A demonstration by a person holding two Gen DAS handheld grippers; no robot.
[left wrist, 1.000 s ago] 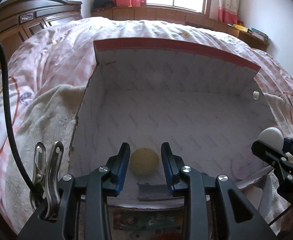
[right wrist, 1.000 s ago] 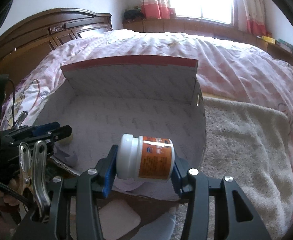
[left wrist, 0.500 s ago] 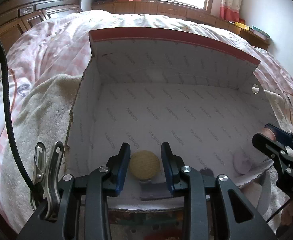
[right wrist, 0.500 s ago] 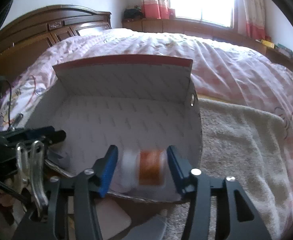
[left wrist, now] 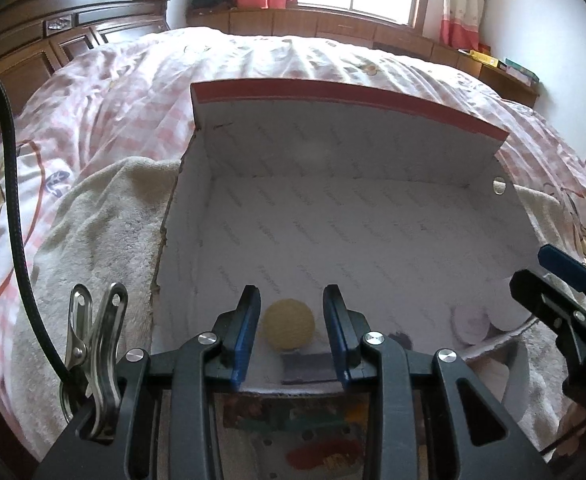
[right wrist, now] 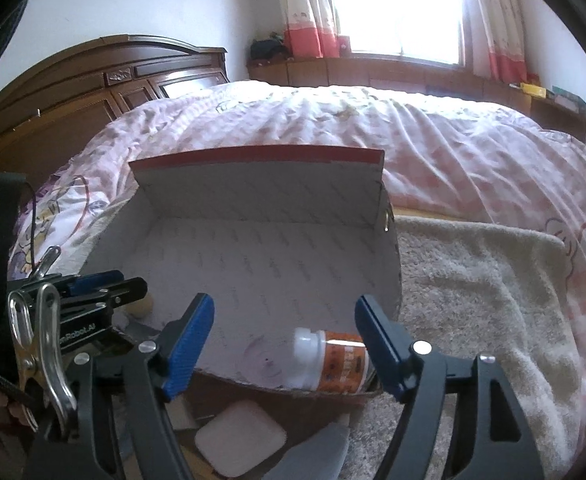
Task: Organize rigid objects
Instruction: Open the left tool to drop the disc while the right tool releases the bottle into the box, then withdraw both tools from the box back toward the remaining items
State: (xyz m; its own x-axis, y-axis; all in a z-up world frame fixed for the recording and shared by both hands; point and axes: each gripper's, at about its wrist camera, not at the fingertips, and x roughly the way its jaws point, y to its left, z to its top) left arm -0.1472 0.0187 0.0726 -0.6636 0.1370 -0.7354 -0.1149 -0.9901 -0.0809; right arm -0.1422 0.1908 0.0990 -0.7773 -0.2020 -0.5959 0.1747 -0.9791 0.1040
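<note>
Box liner print: a repeating grey word across the inside of the cardboard box (left wrist: 373,208), too small and soft here to read for sure. The left claw's body carries white lettering ending in "Robot.AI" in the right wrist view; the start is cut off by a metal clip.

Bottle (right wrist: 329,360): white cap, orange label with dark print, not legible. It lies on its side on the box floor at the near right corner, cap pointing left. Its right end sits behind the right claw's (right wrist: 285,340) blue pad, so contact there can't be judged. That claw's jaws are opening, well wider than the bottle, with a clear gap on the left side; the bottle is between them but not gripped.

Left claw (left wrist: 291,330): narrow gap, yellow ball (left wrist: 289,330) between the pads on the box floor by the near wall. A thin gap shows on each side, so it is loose, not squeezed.

Hard to make out:
- pale round smudge on the box floor near the bottle
- a white square pad (right wrist: 240,442) and a grey object below the box's front edge, both partly cut off
- colourful printed thing under the left claw, blurred

Box sits on a towel (right wrist: 473,280) on the bed (right wrist: 373,128).
</note>
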